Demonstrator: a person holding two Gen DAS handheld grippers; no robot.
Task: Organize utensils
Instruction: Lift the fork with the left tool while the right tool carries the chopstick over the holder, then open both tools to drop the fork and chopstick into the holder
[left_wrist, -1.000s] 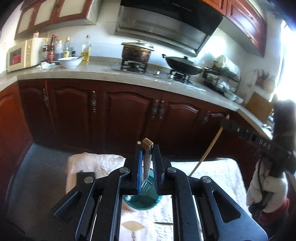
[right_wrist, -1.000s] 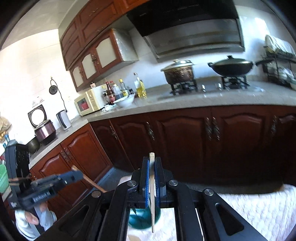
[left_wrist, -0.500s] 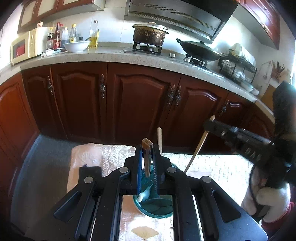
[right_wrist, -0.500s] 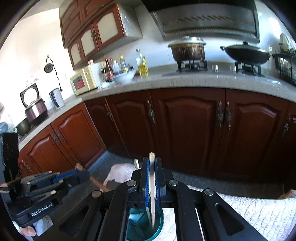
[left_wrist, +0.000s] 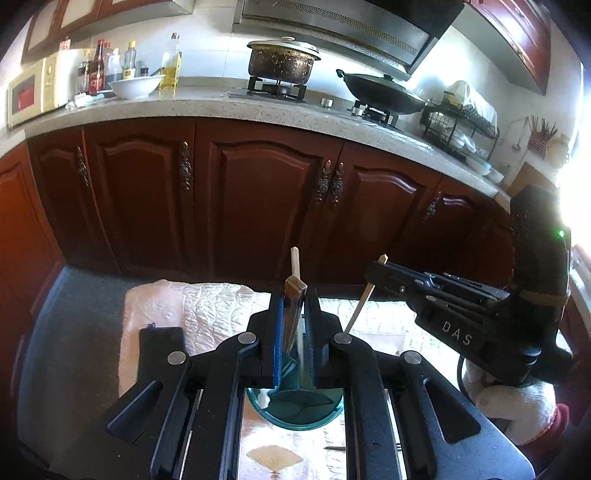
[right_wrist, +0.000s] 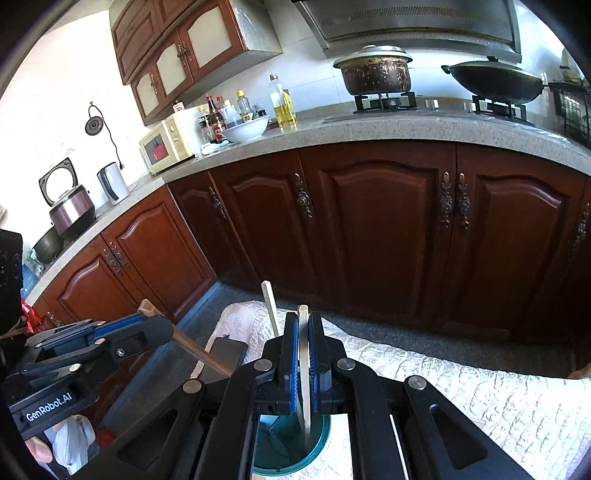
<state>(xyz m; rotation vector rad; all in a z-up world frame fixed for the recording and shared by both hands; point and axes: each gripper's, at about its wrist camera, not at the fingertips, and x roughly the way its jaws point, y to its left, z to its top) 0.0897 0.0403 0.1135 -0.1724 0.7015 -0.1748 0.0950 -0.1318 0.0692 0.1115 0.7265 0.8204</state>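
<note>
A teal cup (left_wrist: 295, 413) stands on the white quilted cloth (left_wrist: 192, 314); it also shows in the right wrist view (right_wrist: 291, 446). My left gripper (left_wrist: 294, 328) is shut on a brown-handled utensil (left_wrist: 293, 306) whose lower end hangs into the cup. My right gripper (right_wrist: 303, 350) is shut on a pale flat stick (right_wrist: 304, 369) whose tip reaches into the cup. Another pale stick (right_wrist: 270, 306) stands in the cup. Each gripper shows in the other's view, the right one (left_wrist: 376, 277) and the left one (right_wrist: 147, 328).
A black flat object (left_wrist: 160, 347) lies on the cloth at left. A thin dark utensil (left_wrist: 334, 448) lies on the cloth near me. Dark wooden cabinets (left_wrist: 258, 206) and a stone counter with pots stand behind the cloth-covered table.
Both grippers have come down toward the cup with their utensils. The ends of both utensils now reach into the cup. The right gripper has moved closer to the left one.
</note>
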